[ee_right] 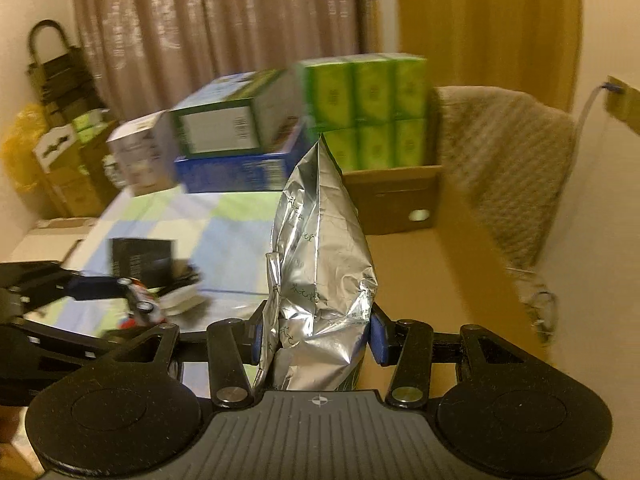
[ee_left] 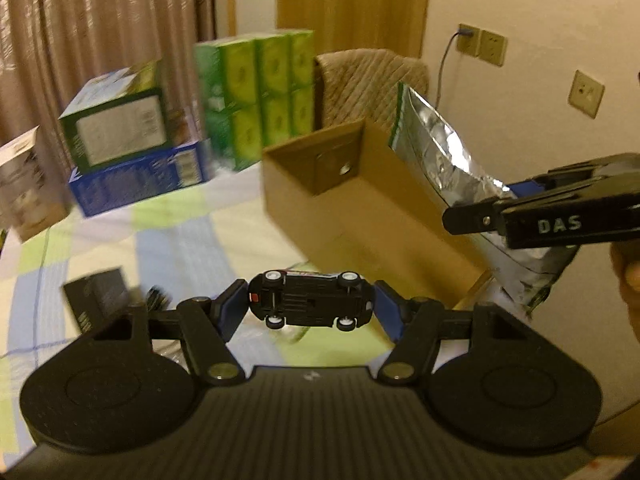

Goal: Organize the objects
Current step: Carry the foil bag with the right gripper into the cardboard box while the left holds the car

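One toy car clamped in left gripper; one silver foil pouch clamped in right gripper; one open cardboard box on table's right edge.

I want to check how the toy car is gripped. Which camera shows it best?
The left wrist view: the toy car sits sharp and centred, underside and wheels facing the camera, pinched end to end in the left claw. The right wrist view shows it only small and blurred at its left edge.
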Demonstrator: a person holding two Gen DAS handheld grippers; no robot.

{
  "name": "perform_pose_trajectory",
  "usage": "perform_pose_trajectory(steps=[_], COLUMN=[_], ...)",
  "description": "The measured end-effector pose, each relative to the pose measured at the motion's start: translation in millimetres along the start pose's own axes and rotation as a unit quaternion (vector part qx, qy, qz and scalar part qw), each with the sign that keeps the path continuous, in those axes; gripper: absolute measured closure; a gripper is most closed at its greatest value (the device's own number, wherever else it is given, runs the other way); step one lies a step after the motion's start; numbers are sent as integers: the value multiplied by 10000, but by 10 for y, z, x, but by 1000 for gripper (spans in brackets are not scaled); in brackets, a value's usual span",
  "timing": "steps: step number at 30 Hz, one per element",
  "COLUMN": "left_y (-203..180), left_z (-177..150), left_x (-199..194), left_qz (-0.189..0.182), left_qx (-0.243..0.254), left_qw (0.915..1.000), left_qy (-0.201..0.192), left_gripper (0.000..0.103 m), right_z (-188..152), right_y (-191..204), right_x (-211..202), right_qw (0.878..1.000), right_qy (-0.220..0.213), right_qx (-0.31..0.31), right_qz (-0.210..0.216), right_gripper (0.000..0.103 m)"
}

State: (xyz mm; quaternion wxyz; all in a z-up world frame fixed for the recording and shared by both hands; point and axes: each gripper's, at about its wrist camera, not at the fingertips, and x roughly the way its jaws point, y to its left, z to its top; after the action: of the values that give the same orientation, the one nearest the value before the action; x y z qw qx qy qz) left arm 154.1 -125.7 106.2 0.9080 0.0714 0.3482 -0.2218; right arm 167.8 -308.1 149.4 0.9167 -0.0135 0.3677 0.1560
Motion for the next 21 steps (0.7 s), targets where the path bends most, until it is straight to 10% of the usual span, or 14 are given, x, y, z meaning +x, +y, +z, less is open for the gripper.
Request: perform_pose_trajectory(steps=[21], left_y=[-813], left_z=[594], left_x=[1240], left_qz=[-530], left_qx=[648], left_qw=[9960], left_qy=[298], left_gripper=[40], right_z=[162], right_y=[-1338], right_x=[466], right_qw=[9957], right_qy=[223], right_qx=[881], right_qz=[-154], right_gripper=[58])
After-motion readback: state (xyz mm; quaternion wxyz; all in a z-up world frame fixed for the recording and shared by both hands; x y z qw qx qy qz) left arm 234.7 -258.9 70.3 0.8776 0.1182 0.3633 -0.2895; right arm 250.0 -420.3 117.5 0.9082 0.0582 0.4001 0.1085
